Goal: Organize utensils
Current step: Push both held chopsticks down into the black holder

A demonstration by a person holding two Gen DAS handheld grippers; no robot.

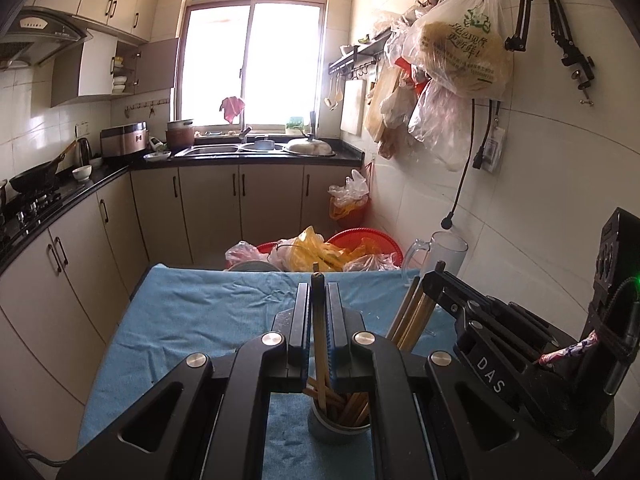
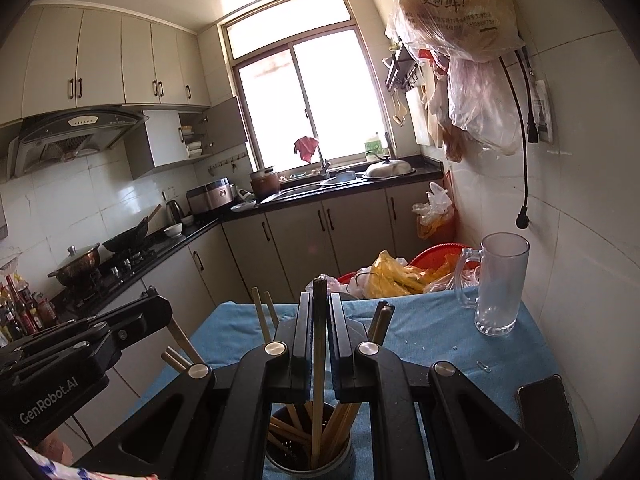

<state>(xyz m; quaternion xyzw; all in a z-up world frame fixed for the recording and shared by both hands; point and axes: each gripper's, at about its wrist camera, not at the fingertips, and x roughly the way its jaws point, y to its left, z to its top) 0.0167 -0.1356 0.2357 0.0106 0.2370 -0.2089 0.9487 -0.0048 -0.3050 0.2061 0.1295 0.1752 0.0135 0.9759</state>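
My left gripper (image 1: 319, 294) is shut on one wooden chopstick (image 1: 320, 340), held upright with its lower end in a grey metal holder (image 1: 338, 426) full of chopsticks on the blue cloth. My right gripper (image 2: 319, 312) is shut on another chopstick (image 2: 319, 360), also upright over the same holder (image 2: 308, 456). Both grippers hang side by side above the holder. The right gripper shows in the left wrist view (image 1: 444, 280); the left one shows in the right wrist view (image 2: 132, 320). Other chopsticks (image 1: 412, 320) lean out of the holder.
A blue cloth (image 2: 432, 344) covers the small table. An empty glass mug (image 2: 498, 284) stands at its far right. A dark phone (image 2: 546, 420) lies at the near right edge. Red basins and plastic bags (image 1: 320, 252) sit behind the table. Bags hang on the right wall.
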